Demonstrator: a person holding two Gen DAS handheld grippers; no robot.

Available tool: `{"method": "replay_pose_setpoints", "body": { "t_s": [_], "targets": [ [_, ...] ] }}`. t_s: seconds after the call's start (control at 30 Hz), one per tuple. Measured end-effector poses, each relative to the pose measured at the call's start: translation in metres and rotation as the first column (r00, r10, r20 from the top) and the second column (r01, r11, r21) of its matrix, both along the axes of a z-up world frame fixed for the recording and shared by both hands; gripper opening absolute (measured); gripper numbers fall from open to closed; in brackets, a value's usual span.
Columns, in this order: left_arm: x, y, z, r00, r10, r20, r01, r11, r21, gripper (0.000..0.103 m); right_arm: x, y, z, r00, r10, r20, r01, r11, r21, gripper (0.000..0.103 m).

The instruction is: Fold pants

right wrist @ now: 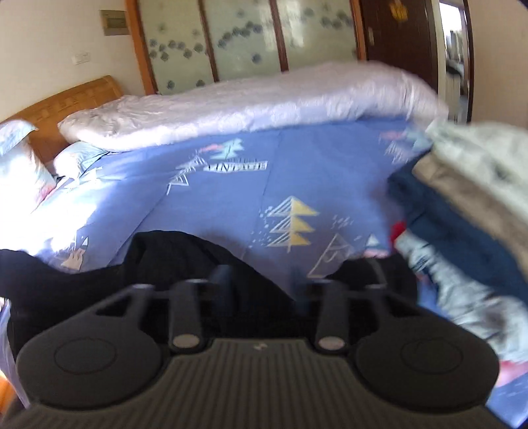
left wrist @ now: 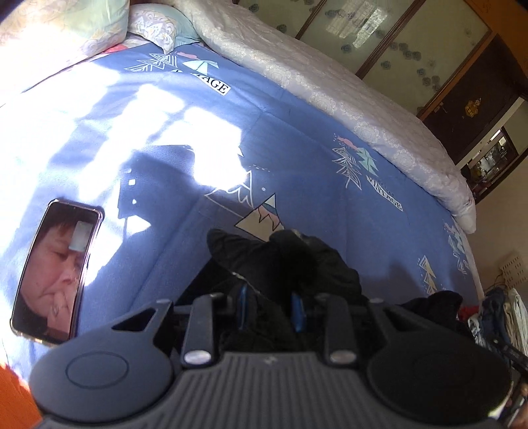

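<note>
The black pants (left wrist: 283, 264) lie bunched on the blue patterned bedsheet (left wrist: 297, 138). My left gripper (left wrist: 270, 307) is shut on a thick fold of the pants, with black cloth filling the space between its blue-padded fingers (left wrist: 297, 312). In the right wrist view the pants (right wrist: 171, 264) spread low across the left and middle. My right gripper (right wrist: 297, 280) is over them with its fingers spread wide apart and nothing between them. The right view is blurred by motion.
A phone (left wrist: 56, 270) lies on the sheet at the left. A white duvet (left wrist: 330, 85) is rolled along the far side of the bed. Pillows (left wrist: 158, 26) sit at the head. A pile of folded clothes (right wrist: 468, 204) sits at the right.
</note>
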State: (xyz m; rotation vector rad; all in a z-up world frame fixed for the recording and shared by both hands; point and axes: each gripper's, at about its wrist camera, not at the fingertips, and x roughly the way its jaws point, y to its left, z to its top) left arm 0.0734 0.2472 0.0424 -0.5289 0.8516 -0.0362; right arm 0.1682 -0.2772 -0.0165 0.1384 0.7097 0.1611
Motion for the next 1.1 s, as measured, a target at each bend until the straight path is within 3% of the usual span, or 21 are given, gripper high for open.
{"method": "replay_pose_setpoints", "body": {
  "t_s": [0.1,0.17,0.2,0.23,0.3,0.4,0.53,0.67,0.77,0.87,0.93,1.0,1.1],
  "targets": [
    [-0.008,-0.003,0.009,1.0,0.005,0.016,-0.005,1.0,0.002,0.025,0.029,0.044,-0.014,0.995,0.095,-0.03,-0.095,0.995,0.018,0.062],
    [-0.008,-0.005,0.015,1.0,0.007,0.023,-0.007,1.0,0.009,0.025,0.048,0.076,-0.024,0.987,0.158,-0.04,-0.16,0.986,-0.039,0.062],
    [-0.008,-0.005,0.016,1.0,0.009,0.023,-0.009,1.0,0.008,0.025,0.054,0.09,-0.027,0.983,0.175,-0.049,-0.179,0.979,-0.101,0.056],
    [-0.011,-0.005,0.017,1.0,0.01,0.025,-0.01,1.0,0.005,0.025,0.059,0.1,-0.031,0.98,0.185,-0.073,-0.193,0.971,-0.137,0.016],
    [-0.013,-0.004,0.017,1.0,0.008,0.027,-0.009,1.0,0.006,0.025,0.06,0.103,-0.028,0.981,0.167,-0.099,-0.181,0.972,-0.151,0.009],
    [-0.016,-0.002,0.014,0.999,0.022,0.026,-0.023,0.999,0.025,0.025,0.02,0.086,0.009,0.984,0.177,0.013,-0.174,0.979,-0.108,0.008],
    [-0.017,0.01,0.002,0.998,0.059,0.003,-0.059,0.998,-0.008,0.025,-0.062,0.039,0.04,0.979,0.189,0.071,-0.187,0.981,-0.044,0.008],
    [-0.023,0.019,-0.007,0.997,0.078,-0.014,-0.078,0.997,-0.025,0.026,-0.142,0.015,0.004,0.983,0.163,-0.087,-0.163,0.987,0.003,0.008],
    [-0.025,0.02,-0.01,0.997,0.071,-0.029,-0.072,0.997,-0.031,0.026,-0.166,0.019,-0.025,0.966,0.183,-0.184,-0.19,0.982,-0.021,0.009],
    [-0.027,0.019,-0.006,0.997,0.072,-0.026,-0.072,0.997,0.004,0.026,-0.143,0.007,-0.007,0.992,0.081,-0.094,-0.092,0.989,-0.118,0.015],
    [-0.03,0.021,-0.004,0.997,0.08,-0.019,-0.08,0.997,-0.016,0.027,-0.107,-0.016,0.009,0.999,-0.017,-0.027,0.015,0.996,-0.091,0.043],
    [-0.032,0.021,-0.002,0.996,0.084,-0.014,-0.085,0.996,-0.015,0.027,-0.062,-0.027,0.013,0.994,-0.104,-0.024,0.1,0.983,-0.152,0.045],
    [-0.03,0.019,-0.005,0.995,0.092,-0.032,-0.092,0.996,-0.001,0.027,0.002,-0.02,-0.009,0.992,-0.103,-0.079,0.078,0.959,-0.271,0.048]
  ]
}}
